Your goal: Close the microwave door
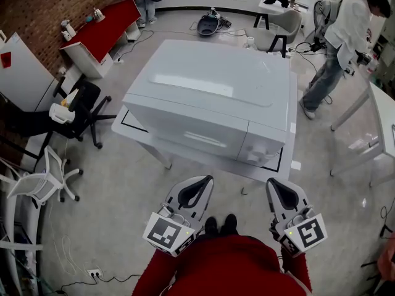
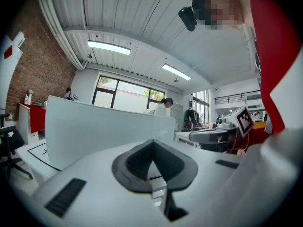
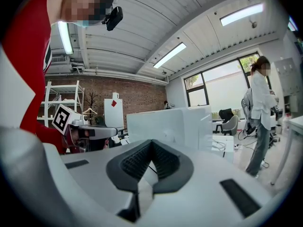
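A white microwave stands on a low white table, and its front door lies flush with the body. It also shows ahead in the left gripper view and the right gripper view. My left gripper hangs short of the table's near edge, its jaws together and nothing between them. My right gripper is beside it at the same height, also closed and empty. Neither one touches the microwave.
A black office chair and a white chair stand to the left. A red counter runs along the brick wall. A person in a white coat stands at the back right beside a white desk.
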The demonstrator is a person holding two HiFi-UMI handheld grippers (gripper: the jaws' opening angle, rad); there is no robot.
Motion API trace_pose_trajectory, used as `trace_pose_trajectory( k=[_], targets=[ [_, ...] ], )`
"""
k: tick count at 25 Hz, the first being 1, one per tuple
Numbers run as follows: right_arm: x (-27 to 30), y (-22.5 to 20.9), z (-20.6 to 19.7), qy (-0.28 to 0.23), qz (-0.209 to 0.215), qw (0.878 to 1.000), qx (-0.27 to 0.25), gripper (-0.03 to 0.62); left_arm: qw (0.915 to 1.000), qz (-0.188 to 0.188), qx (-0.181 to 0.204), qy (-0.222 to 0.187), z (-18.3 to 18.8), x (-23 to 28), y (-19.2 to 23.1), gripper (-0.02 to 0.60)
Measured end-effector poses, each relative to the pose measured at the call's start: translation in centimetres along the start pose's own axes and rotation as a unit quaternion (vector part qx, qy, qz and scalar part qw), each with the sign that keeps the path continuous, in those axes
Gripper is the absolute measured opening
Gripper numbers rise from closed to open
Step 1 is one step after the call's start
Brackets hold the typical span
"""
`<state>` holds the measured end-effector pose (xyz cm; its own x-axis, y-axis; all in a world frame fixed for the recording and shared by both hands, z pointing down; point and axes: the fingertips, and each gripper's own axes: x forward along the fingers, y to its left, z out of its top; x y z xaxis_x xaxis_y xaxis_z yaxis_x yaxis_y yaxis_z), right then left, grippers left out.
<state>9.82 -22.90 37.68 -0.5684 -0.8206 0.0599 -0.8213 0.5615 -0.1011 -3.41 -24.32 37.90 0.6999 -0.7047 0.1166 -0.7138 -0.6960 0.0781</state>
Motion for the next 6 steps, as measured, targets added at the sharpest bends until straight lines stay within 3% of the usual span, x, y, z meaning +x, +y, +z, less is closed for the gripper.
trace_pose_trajectory(
  k=[6],
  targets=[
    [-0.27, -0.08, -0.1, 0.0, -0.008, 1.0, 0.001, 0.012, 1.0, -0.006, -0.003, -0.002, 0.04, 0.06, -0.32, 0.009]
  ],
)
